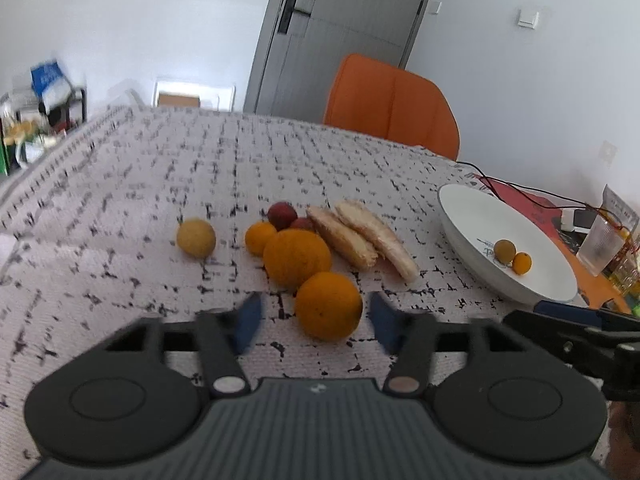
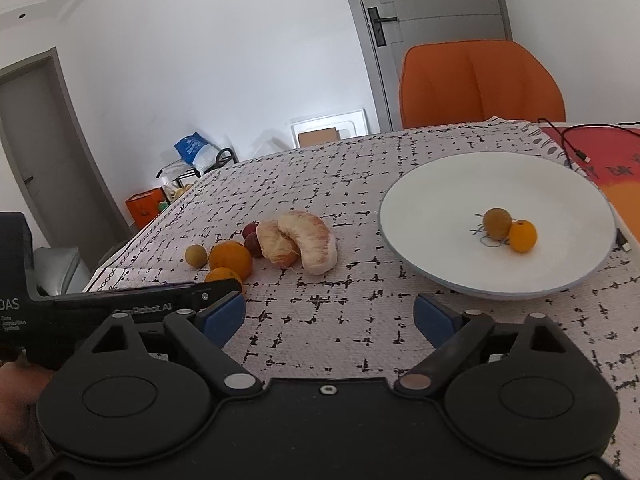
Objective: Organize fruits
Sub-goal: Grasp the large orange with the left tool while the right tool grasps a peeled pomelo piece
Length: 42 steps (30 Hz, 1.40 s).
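Fruit lies on the patterned tablecloth: a near orange (image 1: 328, 311), a larger orange (image 1: 297, 258), a small orange (image 1: 259, 237), a yellow-brown round fruit (image 1: 196, 237), dark red fruits (image 1: 282, 215) and two peeled pomelo segments (image 1: 360, 236). My left gripper (image 1: 316, 318) is open, its blue pads on either side of the near orange, not touching it. The white plate (image 2: 440, 216) holds a brown round fruit (image 2: 497, 223) and a small orange fruit (image 2: 522, 235). My right gripper (image 2: 330, 316) is open and empty, in front of the plate. The pomelo segments also show in the right wrist view (image 2: 304, 245).
An orange chair (image 2: 480, 82) stands at the table's far side. A black cable (image 2: 576, 148) lies on a red-orange mat beyond the plate. A clear plastic cup (image 1: 602, 250) and clutter sit at the right. The left gripper's body (image 2: 120, 308) reaches in beside the right gripper.
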### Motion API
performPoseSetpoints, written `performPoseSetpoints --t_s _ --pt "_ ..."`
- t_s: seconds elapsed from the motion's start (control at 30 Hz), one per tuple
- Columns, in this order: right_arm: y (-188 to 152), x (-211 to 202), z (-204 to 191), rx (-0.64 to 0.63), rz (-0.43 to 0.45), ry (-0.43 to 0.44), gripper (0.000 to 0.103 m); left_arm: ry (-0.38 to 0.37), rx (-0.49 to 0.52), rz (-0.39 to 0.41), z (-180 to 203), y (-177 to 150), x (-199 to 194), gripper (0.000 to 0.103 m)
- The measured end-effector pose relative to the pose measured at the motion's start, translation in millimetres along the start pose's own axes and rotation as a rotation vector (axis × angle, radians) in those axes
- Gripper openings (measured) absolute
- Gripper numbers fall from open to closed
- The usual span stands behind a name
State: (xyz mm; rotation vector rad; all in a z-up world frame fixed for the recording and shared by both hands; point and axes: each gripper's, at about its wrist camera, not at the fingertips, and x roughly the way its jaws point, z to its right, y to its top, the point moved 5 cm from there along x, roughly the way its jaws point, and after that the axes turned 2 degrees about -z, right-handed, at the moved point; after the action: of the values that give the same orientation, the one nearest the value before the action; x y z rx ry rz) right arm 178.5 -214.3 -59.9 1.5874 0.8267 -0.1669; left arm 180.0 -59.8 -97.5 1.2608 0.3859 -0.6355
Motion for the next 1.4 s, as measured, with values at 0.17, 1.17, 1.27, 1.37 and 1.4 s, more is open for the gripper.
performPoseSetpoints --t_s 0.17,1.17,1.27,1.37,1.4 --pt "4.4 12.1 -3.9 -0.015 -0.006 0.004 0.086 0.003 0.012 0.022 -3.7 1.4 -5.3 0.035" --pt "20.3 74.0 -19.8 -0.035 -0.029 -0.111 0.033 0.046 -0.024 0.098 -55.9 17.0 -36.2 0.035" --pt "21.7 78.6 -21.4 -0.029 -0.031 -0.119 0.033 0.04 -0.038 0.096 -61.2 16.9 -37.1 0.035" --pt "23.5 82.6 -22.8 -0.035 -0.03 -0.127 0.033 0.042 -0.043 0.102 -65.5 17.4 -38.8 0.035" --pt "23.7 83.9 -23.4 -0.039 -0.029 -0.13 0.033 0.042 -0.044 0.103 -66.5 17.5 -39.1 0.035"
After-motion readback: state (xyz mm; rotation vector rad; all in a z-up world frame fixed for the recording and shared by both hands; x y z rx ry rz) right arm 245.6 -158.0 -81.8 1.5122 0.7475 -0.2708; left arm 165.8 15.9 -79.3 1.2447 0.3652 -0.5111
